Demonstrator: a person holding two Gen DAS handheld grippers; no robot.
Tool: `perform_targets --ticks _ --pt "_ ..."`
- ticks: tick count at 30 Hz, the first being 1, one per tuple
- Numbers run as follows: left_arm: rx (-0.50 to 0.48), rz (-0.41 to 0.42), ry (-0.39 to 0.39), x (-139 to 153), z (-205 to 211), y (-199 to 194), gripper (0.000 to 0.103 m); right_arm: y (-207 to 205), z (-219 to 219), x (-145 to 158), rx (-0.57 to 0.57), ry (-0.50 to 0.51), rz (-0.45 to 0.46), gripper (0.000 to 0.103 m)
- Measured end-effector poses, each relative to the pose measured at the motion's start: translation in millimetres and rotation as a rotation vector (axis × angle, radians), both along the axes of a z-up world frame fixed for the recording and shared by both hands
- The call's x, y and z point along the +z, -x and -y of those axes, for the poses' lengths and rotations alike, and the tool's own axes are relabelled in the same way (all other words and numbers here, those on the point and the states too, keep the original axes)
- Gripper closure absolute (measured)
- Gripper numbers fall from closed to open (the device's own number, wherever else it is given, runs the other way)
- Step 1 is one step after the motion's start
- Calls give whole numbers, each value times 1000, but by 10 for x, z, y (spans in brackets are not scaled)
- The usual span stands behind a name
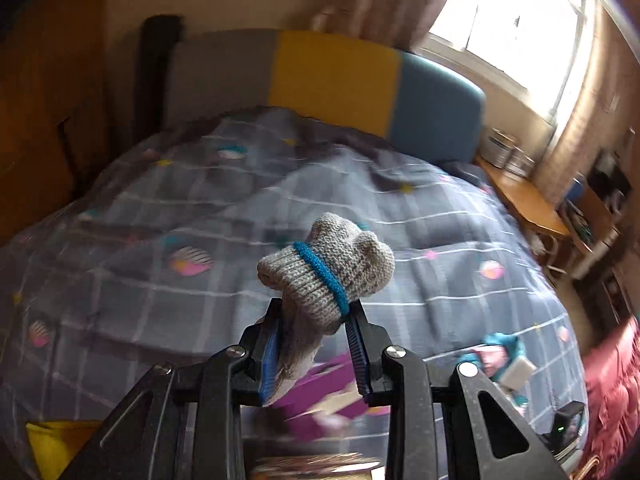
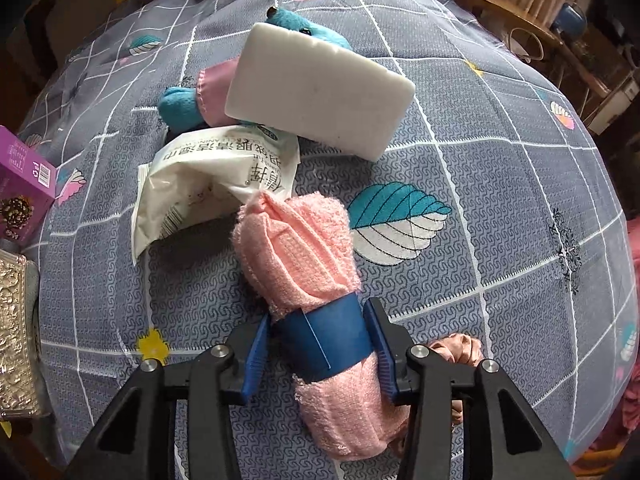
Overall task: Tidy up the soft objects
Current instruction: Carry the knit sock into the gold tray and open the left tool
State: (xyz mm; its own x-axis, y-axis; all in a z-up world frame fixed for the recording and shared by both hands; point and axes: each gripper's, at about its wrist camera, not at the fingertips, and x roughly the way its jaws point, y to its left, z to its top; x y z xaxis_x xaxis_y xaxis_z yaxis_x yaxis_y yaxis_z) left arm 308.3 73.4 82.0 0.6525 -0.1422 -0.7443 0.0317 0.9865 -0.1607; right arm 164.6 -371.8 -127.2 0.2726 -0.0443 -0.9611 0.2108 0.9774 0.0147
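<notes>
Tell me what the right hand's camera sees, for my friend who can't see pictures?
The right gripper has its fingers on either side of a rolled pink towel with a blue band, lying on a grey checked bedspread. Beyond the towel lie a white packet, a white sponge block and a teal stuffed toy.
</notes>
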Motion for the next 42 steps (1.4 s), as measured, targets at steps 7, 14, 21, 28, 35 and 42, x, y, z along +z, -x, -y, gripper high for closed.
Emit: perform_targets --ticks 7,14,21,28,35,42 --pt "158 -45 66 -419 -1208 871 73 -7 -145 1 15 26 6 56" --pt "280 -59 146 -788 -1877 1786 73 -8 -189 1 21 52 11 52" --pt "368 -190 259 -1441 -2255 2155 72 17 -235 -37 35 94 24 51" --pt "388 -213 426 -1709 -2207 1911 68 111 -400 -53 50 140 58 52" --pt "361 -207 283 -1611 -2016 1864 58 198 -468 -19 51 156 73 52" --pt "311 -119 54 -1405 -1737 2247 58 201 -481 -15 55 160 74 52"
